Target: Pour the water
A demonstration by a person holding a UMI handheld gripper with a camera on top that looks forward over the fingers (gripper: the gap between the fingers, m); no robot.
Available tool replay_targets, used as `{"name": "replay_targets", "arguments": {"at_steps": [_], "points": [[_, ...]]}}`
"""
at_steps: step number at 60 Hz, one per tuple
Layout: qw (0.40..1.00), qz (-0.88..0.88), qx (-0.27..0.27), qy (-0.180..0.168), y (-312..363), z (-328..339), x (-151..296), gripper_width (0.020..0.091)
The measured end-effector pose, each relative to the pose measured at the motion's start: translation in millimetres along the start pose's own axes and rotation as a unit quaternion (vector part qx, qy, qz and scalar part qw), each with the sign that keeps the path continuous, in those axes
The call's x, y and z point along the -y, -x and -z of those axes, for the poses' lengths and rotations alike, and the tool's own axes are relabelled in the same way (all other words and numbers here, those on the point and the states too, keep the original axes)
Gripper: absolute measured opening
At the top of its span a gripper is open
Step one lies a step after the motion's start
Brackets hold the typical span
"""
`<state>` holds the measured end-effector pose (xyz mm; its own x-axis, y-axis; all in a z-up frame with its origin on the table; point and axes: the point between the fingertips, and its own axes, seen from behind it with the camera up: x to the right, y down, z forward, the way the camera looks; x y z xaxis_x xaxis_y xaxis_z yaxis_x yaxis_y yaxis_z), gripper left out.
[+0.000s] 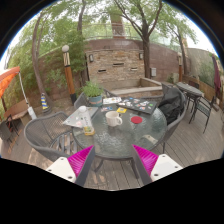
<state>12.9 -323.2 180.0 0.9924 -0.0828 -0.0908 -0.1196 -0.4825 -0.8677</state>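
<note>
Beyond the open, empty gripper [108,160], a cup [113,118] sits on the table [150,135]; probably light, rigid, best grasped mid-body.

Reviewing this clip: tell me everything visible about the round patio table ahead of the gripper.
The round table has a glass-looking top in a dark rim and stands level on a wooden deck, beyond the open gripper. Its legs are hard to make out. Dark mesh chairs ring it. On top sit a light-coloured cup, a small red object, a yellowish object and a pale sheet near the far edge; their details are too small to tell. Nothing of the gripper touches it.
</note>
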Motion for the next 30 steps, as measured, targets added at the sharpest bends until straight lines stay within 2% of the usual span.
{"name": "replay_targets", "arguments": {"at_steps": [3,4,7,8,9,10,12,13,17,25,30], "points": [[1.000,0.002,-0.019,0.004,-1.8,3.2,-1.4,0.0819],[1.000,0.002,-0.027,0.009,9.0,20.2,14.9,0.0825],[0.999,0.004,-0.041,0.011,5.6,21.4,12.8,0.0840],[0.999,0.006,-0.044,0.008,-7.1,4.8,-5.0,0.0840],[0.999,0.008,-0.049,0.013,3.2,23.3,11.9,0.0840],[0.999,0.011,-0.051,0.009,-8.9,7.5,-5.5,0.0840],[0.998,0.017,-0.059,0.013,1.1,27.6,11.7,0.0840],[0.998,0.021,-0.059,0.009,-11.0,11.3,-5.7,0.0840],[0.997,0.029,-0.066,0.011,-11.5,14.6,-7.9,0.0840],[0.999,0.016,-0.035,0.000,20.6,-6.9,-13.9,0.0836],[0.999,0.017,-0.019,-0.036,51.9,-43.2,-5.4,0.0841]]}}
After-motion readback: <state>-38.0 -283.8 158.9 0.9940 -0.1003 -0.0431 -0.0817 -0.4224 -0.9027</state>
